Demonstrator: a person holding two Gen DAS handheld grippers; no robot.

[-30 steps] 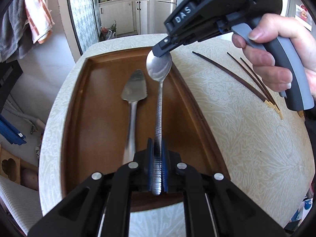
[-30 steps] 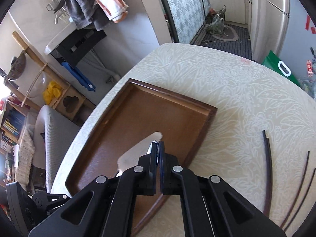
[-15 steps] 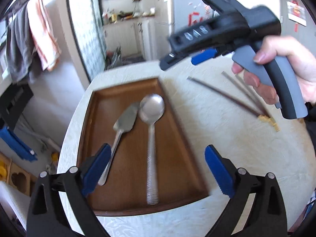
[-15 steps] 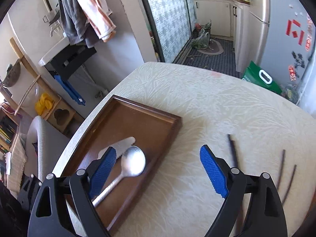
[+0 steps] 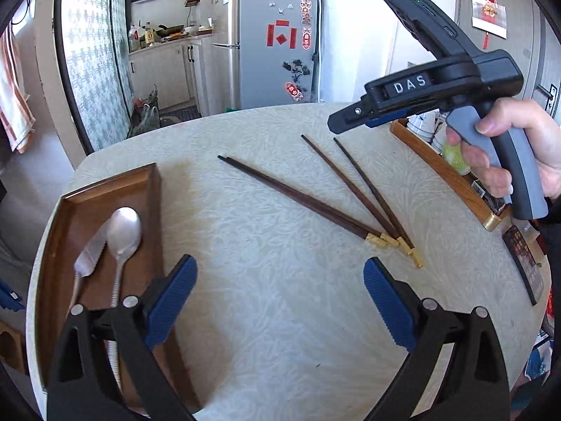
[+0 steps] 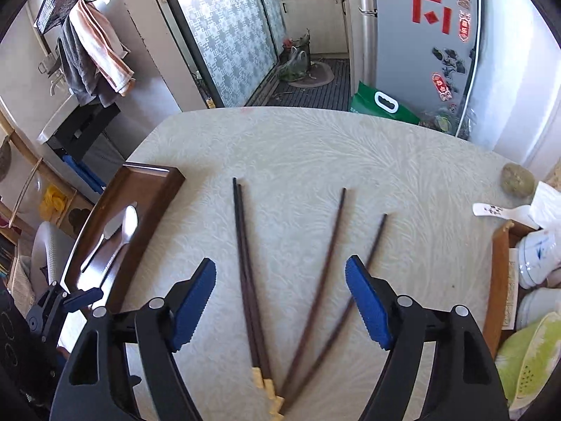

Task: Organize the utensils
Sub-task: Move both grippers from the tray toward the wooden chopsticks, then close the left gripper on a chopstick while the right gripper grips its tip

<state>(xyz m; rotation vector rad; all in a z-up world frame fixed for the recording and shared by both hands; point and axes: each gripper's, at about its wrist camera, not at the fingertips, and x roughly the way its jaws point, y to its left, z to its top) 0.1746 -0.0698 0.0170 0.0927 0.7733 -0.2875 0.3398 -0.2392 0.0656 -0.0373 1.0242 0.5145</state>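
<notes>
A metal spoon and a serrated server lie side by side in the brown wooden tray at the table's left; both show in the right wrist view too, the spoon in the tray. Several dark chopsticks with gold ends fan out on the patterned tablecloth, also seen from the right wrist. My left gripper is open and empty beside the tray. My right gripper is open and empty, above the chopsticks' gold ends.
A second wooden tray with cups and bowls sits at the table's right edge. A white ceramic spoon and a round stone lie at the far right. A phone lies near the right edge.
My left gripper let go of the spoon, which now lies in the tray, and both grippers opened. Both have swung right, away from the tray, towards the chopsticks.
</notes>
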